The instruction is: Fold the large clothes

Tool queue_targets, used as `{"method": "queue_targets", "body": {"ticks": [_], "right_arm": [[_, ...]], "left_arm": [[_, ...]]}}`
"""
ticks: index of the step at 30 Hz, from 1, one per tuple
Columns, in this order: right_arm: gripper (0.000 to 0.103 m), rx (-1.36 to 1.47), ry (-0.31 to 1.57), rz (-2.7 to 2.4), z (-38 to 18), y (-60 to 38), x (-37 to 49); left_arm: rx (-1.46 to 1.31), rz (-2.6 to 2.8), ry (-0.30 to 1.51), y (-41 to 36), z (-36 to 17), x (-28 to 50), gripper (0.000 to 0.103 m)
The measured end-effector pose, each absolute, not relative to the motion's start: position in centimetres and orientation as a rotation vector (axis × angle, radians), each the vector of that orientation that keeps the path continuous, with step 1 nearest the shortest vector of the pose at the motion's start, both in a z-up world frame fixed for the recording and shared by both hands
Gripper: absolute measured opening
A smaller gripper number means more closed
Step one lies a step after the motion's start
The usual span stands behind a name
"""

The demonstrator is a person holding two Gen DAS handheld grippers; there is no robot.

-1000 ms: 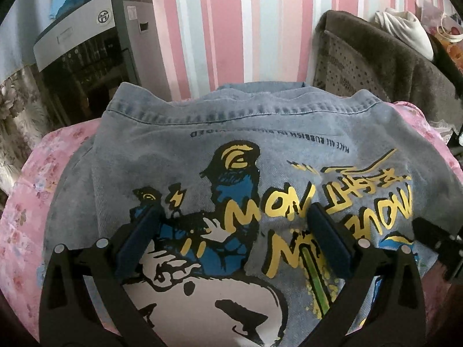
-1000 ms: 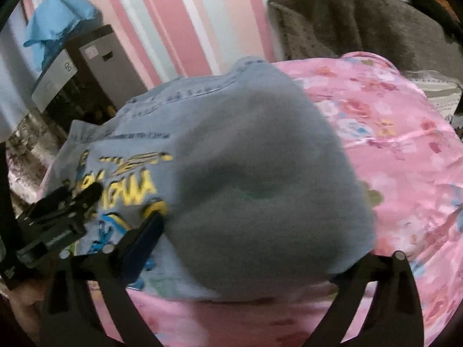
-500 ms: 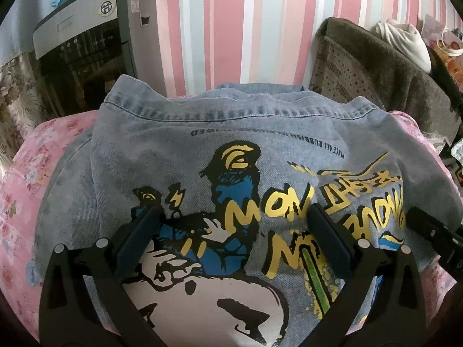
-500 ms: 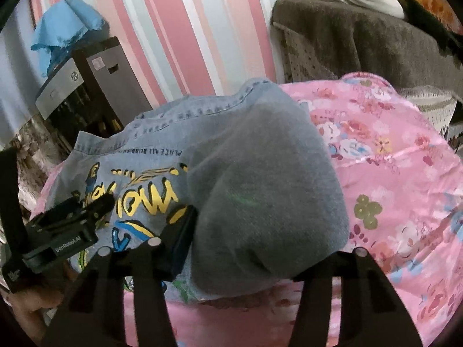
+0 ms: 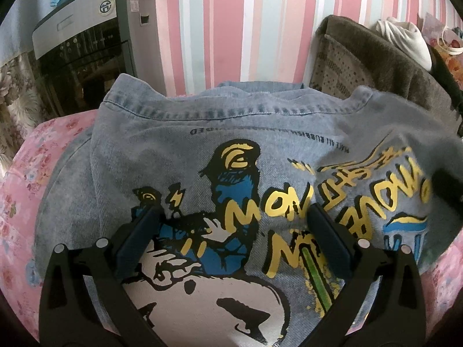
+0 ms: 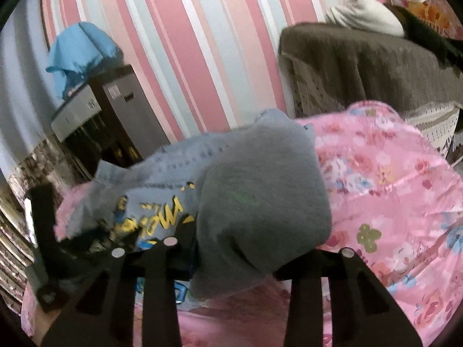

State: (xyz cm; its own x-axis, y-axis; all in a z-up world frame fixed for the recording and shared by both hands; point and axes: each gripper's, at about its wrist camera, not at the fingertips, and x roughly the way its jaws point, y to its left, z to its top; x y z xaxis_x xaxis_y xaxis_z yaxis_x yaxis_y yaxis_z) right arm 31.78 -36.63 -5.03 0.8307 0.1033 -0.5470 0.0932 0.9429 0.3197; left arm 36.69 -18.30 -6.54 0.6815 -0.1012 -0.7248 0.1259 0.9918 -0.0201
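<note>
Faded blue denim jacket with a yellow, blue and white cartoon print on its back (image 5: 231,173): lies print side up on a pink floral bedspread (image 5: 37,156), collar seam toward the far wall, lettering upside down as seen from the near side. Its right edge is raised off the bed; in the right wrist view this fold shows its plain grey underside as a bulging flap (image 6: 260,202), which hides much of the print and the far part of the jacket from that camera. Right gripper (image 6: 246,263): black, pointing downward from the near side, its jaws having just been closing, the grey flap bunched between them; the pads themselves are covered by cloth, but they appear to pinch it. Left gripper (image 5: 231,219): black with dark blue pads, angled down over the near middle of the print, fingers spread wide, nothing between them but the flat denim beneath. Surroundings: pink, white and pale grey striped wall (image 5: 231,29) behind the bed; grey and black standing appliance (image 5: 86,43) at far left with a light blue cloth (image 6: 78,52) on top; brown fabric-covered furniture (image 5: 376,66) at far right, bearing a white garment (image 5: 405,40).
</note>
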Motion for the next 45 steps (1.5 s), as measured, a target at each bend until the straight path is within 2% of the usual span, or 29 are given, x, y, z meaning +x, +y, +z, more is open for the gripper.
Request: {"method": "queue_targets", "body": {"ticks": [3, 7, 12, 19, 24, 26, 28, 33, 35, 36, 40, 41, 43, 45], "right_arm": [[0.037, 0.322, 0.591, -0.015, -4.9, -36.1, 31.7], [0.057, 0.379, 0.675, -0.059, -6.5, -37.8, 31.9], [0.067, 0.443, 0.696, -0.040, -7.3, -40.2, 31.8], [0.071, 0.464, 0.709, -0.015, -7.4, -41.2, 31.6], [0.071, 0.410, 0.710, -0.026, -7.2, -40.6, 31.5], [0.071, 0.384, 0.711, -0.036, -7.1, -40.2, 31.5], [0.071, 0.360, 0.710, -0.043, -7.0, -39.9, 31.2], [0.075, 0.335, 0.714, -0.034, -7.0, -39.7, 31.1], [0.075, 0.333, 0.716, -0.037, -7.1, -39.6, 31.2], [0.075, 0.331, 0.719, -0.038, -7.2, -39.5, 31.2], [0.074, 0.311, 0.717, -0.048, -7.3, -39.1, 31.2], [0.072, 0.306, 0.714, -0.054, -7.3, -39.0, 31.2], [0.045, 0.294, 0.700, -0.050, -7.0, -38.9, 31.1], [0.036, 0.281, 0.683, -0.049, -6.5, -38.9, 31.0]], "left_arm": [[0.021, -0.134, 0.811, -18.2, -6.6, 36.7, 0.100], [0.022, -0.147, 0.800, -17.9, -6.4, 36.4, 0.100], [0.016, -0.202, 0.831, -17.1, -5.4, 36.6, 0.100], [0.061, -0.131, 0.717, -8.6, -0.3, 32.7, 0.100], [0.003, -0.074, 0.665, -1.6, -0.4, 29.8, 0.098], [0.057, -0.080, 0.683, -1.8, -1.8, 29.9, 0.087], [0.139, -0.083, 0.724, -3.1, -3.7, 30.6, 0.064], [0.219, -0.066, 0.773, -5.3, -6.2, 32.6, 0.060], [0.220, -0.056, 0.764, -5.3, -6.2, 32.9, 0.068], [0.204, -0.066, 0.776, -5.0, -6.3, 33.2, 0.067], [0.115, -0.134, 0.786, -4.1, -6.2, 33.2, 0.027], [0.141, -0.101, 0.765, -4.3, -6.0, 33.0, 0.006], [0.108, -0.102, 0.755, -4.1, -5.5, 32.8, 0.004], [0.091, -0.098, 0.732, -3.9, -4.7, 32.3, 0.003]]}}
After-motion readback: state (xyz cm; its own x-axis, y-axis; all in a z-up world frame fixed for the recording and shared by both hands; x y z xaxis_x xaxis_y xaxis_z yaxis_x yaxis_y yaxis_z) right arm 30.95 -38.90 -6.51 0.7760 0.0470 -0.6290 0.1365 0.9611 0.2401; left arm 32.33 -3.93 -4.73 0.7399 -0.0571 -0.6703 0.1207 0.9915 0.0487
